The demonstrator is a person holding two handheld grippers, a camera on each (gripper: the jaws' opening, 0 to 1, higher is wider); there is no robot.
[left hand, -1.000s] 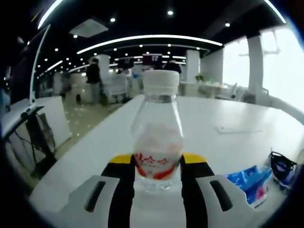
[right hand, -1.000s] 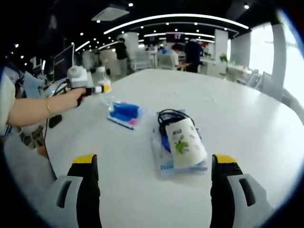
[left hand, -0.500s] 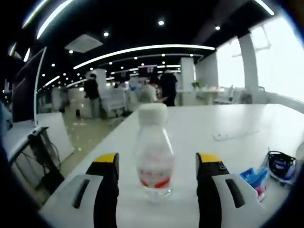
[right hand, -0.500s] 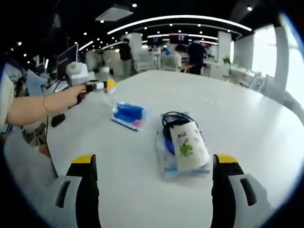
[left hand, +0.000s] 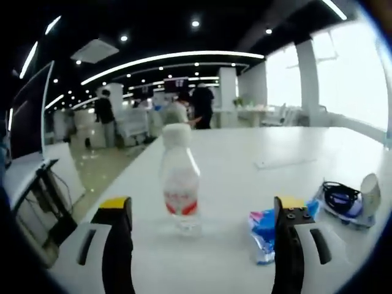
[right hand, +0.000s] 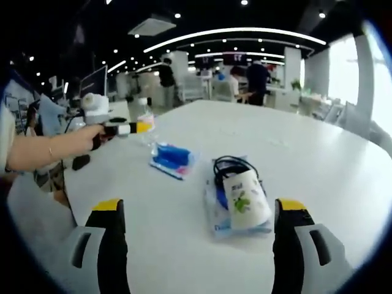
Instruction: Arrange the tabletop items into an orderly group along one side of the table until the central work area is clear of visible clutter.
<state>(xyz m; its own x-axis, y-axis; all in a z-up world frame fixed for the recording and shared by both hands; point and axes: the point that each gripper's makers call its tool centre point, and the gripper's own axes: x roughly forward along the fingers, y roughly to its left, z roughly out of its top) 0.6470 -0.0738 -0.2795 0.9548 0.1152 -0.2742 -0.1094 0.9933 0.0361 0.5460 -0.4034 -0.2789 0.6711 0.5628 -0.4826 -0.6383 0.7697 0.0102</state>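
Note:
A clear bottle (left hand: 179, 187) with a white cap and red label stands upright on the white table (left hand: 245, 165). My left gripper (left hand: 202, 211) is open, its jaws wide apart and pulled back from the bottle. A blue packet (left hand: 269, 228) lies to the right, with a coil of black cable (left hand: 340, 196) and a paper cup (left hand: 370, 187) beyond. In the right gripper view my right gripper (right hand: 199, 211) is open above the bare table. Ahead lie the paper cup (right hand: 245, 197) on its side over a flat plastic pack (right hand: 215, 215), the black cable (right hand: 231, 165), the blue packet (right hand: 173, 157) and the bottle (right hand: 146, 122). The left gripper (right hand: 125, 128) is held by a hand beside the bottle.
The table's left edge (left hand: 116, 196) drops to a tiled floor. A monitor and stand (left hand: 37, 147) sit left of it. A flat white strip (left hand: 283, 162) lies farther out on the table. People stand in the office behind.
My left gripper let go of the bottle, opened wide and drew back; the bottle stays standing on the table. The right gripper stayed open and nearly still.

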